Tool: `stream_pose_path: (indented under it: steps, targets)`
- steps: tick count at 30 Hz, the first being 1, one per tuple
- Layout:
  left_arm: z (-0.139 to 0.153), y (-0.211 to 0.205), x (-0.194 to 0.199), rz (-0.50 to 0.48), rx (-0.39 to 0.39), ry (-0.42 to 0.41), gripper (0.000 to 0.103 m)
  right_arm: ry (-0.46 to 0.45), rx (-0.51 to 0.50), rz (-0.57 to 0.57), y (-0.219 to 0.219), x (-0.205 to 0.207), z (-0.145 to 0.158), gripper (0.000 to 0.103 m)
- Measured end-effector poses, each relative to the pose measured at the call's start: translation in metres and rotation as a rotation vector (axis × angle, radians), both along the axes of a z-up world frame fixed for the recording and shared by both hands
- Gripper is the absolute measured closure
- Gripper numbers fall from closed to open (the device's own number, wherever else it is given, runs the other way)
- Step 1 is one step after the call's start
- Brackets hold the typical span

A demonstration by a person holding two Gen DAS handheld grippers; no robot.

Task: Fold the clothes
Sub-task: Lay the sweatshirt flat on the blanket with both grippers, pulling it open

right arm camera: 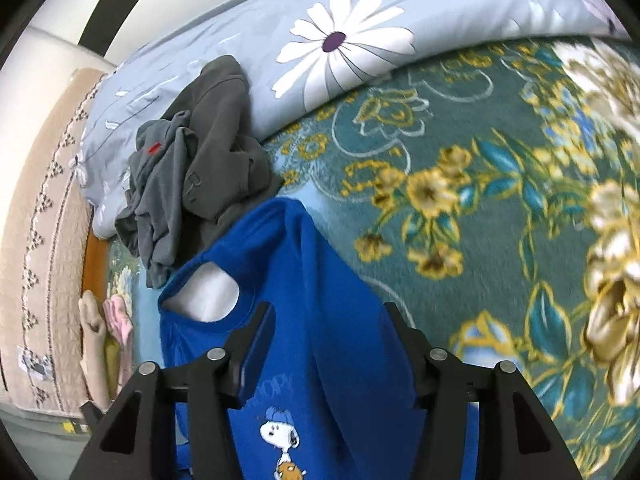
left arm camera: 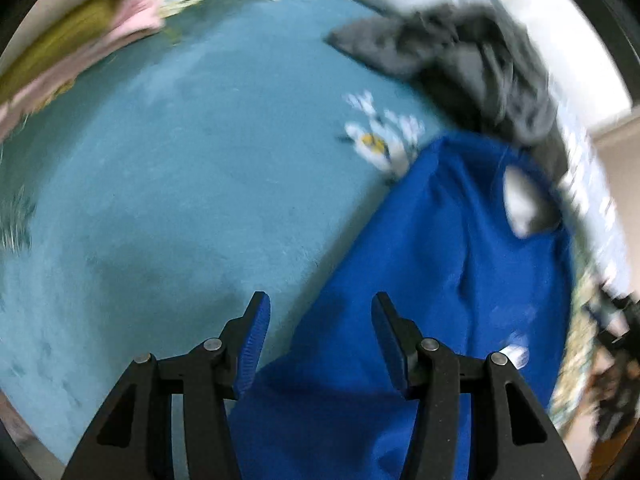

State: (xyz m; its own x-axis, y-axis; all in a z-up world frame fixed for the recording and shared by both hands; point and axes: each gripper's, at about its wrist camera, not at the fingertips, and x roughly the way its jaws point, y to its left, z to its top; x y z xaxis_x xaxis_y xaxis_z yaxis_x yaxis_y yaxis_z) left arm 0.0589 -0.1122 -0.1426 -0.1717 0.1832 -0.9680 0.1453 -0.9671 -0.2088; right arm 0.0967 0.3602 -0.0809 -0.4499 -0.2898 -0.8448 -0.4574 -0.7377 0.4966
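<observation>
Here, a bright blue sweatshirt (right arm camera: 320, 280) lay on a bed, spread over a teal blanket with yellow flowers (right arm camera: 460, 200), its neck opening showing a white lining and a cartoon dog printed on the chest. One side seemed already turned inward along a long crease, though the fisheye view made that hard to confirm. The fabric looked soft, thick and light, likely to drape and slump rather than hold a shape, so it would probably handle best when pinched at an edge: a shoulder seam, a hem corner or the folded crease, not the flat middle. The right gripper (right arm camera: 326, 344) hung over the chest area with its jaws spread wide and nothing between them. The left gripper (left arm camera: 320, 336) was likewise wide open and empty, above the sweatshirt's edge where it met plain teal blanket; that view was blurred. Just beyond the collar sat a crumpled grey garment (right arm camera: 200, 168), touching the sweatshirt and resting against a pale blue duvet with white daisies (right arm camera: 340, 40). Pink and olive cloth (left arm camera: 80, 36) lay well apart.
</observation>
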Motion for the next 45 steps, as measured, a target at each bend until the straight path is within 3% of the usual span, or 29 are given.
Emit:
stream_pose_path:
  steps: [3, 9, 14, 22, 25, 26, 27, 30, 32, 34, 36, 45]
  targets:
    - [-0.018, 0.014, -0.001, -0.039, -0.057, -0.063, 0.049, 0.010, -0.008, -0.005, -0.002, 0.006, 0.003, 0.045]
    - [-0.022, 0.032, 0.000, -0.095, -0.103, -0.066, 0.096, 0.011, -0.011, -0.011, -0.001, 0.009, 0.007, 0.045]
    - [-0.006, 0.020, -0.006, -0.090, -0.165, -0.013, 0.097, -0.006, -0.036, -0.009, -0.004, 0.007, 0.000, 0.045]
    - [0.038, 0.020, -0.041, -0.351, -0.587, 0.132, 0.097, -0.037, -0.044, -0.017, -0.002, 0.010, -0.010, 0.045]
    - [0.039, 0.014, -0.057, -0.425, -0.758, 0.149, 0.097, -0.037, -0.043, -0.018, -0.001, 0.009, -0.008, 0.045]
    - [0.038, 0.006, -0.059, -0.411, -0.748, 0.131, 0.097, -0.038, -0.042, -0.019, -0.001, 0.008, -0.006, 0.045]
    - [0.039, -0.004, -0.061, -0.367, -0.669, 0.117, 0.097, -0.039, -0.042, -0.019, -0.001, 0.008, -0.006, 0.045]
    - [0.046, -0.043, -0.060, -0.161, -0.360, 0.123, 0.095, -0.042, -0.040, -0.022, 0.001, 0.005, -0.002, 0.045]
    - [0.054, -0.072, -0.050, -0.026, -0.195, 0.142, 0.089, -0.043, -0.040, -0.025, 0.001, 0.002, 0.001, 0.045]
    - [0.061, -0.091, -0.030, 0.068, -0.063, 0.162, 0.067, -0.043, -0.038, -0.029, 0.001, -0.001, 0.006, 0.045]
    - [0.068, -0.109, -0.007, 0.154, 0.063, 0.181, 0.056, -0.044, -0.036, -0.042, 0.000, -0.004, 0.011, 0.045]
    - [0.010, -0.111, 0.014, 0.107, 0.034, -0.108, 0.053, -0.016, -0.043, -0.022, -0.039, -0.010, 0.026, 0.045]
